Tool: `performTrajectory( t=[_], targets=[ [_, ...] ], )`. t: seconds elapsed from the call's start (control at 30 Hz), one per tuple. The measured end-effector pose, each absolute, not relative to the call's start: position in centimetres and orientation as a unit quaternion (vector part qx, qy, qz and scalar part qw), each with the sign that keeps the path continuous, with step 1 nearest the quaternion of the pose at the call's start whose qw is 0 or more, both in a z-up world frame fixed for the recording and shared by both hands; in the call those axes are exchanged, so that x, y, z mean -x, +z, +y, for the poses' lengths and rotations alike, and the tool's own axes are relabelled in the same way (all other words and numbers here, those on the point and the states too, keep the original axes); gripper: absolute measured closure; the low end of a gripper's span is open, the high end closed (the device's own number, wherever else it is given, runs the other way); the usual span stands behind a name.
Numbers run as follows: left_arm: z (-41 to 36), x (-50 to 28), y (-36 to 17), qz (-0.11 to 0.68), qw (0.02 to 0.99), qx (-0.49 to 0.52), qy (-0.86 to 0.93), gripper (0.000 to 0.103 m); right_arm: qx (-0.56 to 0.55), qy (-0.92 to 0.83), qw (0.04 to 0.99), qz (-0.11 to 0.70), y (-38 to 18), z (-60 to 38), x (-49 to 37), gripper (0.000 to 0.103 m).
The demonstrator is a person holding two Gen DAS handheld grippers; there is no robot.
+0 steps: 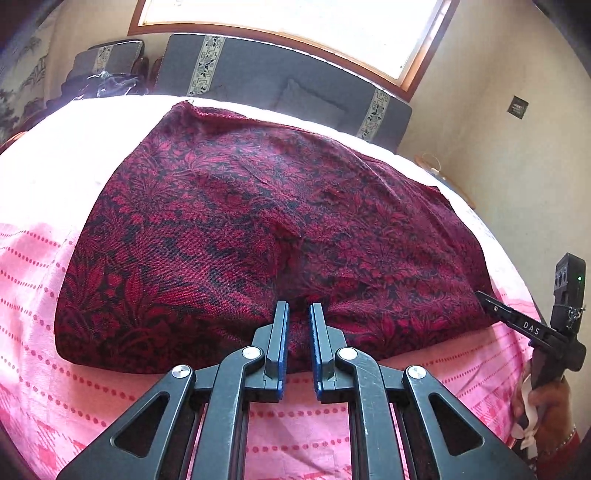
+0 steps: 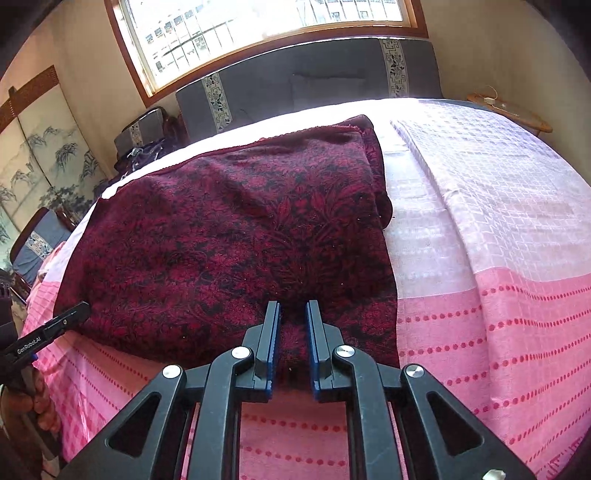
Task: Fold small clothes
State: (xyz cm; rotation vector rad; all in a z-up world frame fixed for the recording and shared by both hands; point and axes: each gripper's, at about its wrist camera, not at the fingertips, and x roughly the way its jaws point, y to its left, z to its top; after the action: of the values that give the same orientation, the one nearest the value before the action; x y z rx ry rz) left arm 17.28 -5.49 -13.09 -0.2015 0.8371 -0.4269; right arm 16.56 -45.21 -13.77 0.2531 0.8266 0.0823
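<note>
A dark red floral garment (image 1: 240, 206) lies folded on the pink dotted bed cover (image 1: 37, 295). My left gripper (image 1: 299, 310) is shut on its near edge, with cloth pinched between the blue pads. In the right wrist view the same garment (image 2: 229, 221) fills the middle, and my right gripper (image 2: 294, 308) is shut on the near hem close to the right corner. The right gripper (image 1: 484, 297) shows at the garment's right corner in the left wrist view. The left gripper (image 2: 75, 312) touches the left corner in the right wrist view.
The pink cover (image 2: 498, 332) turns pale lilac towards the far right. Behind the bed stand a grey headboard (image 1: 258, 70) with patterned bands and a window (image 2: 258, 33). A small round wooden table (image 2: 517, 114) is at far right, a painted screen (image 2: 37, 155) at left. A hand (image 1: 550, 406) holds the right gripper.
</note>
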Motion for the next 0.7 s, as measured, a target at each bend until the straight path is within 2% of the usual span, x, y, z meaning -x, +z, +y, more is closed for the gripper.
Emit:
performTrajectory(
  t=[0.47,0.7],
  targets=[
    [-5.3,-17.4,-13.0,0.403,0.884,0.107,-0.211,0.091,-0.097,0.022,0.911,0.401,-13.6,-43.7,-16.3,0.091],
    [-2.6,-17.4,-13.2,0.391,0.861,0.182,-0.271,0.089,-0.094,0.02,0.911,0.402,-13.6,-43.7,-16.3,0.091]
  ],
)
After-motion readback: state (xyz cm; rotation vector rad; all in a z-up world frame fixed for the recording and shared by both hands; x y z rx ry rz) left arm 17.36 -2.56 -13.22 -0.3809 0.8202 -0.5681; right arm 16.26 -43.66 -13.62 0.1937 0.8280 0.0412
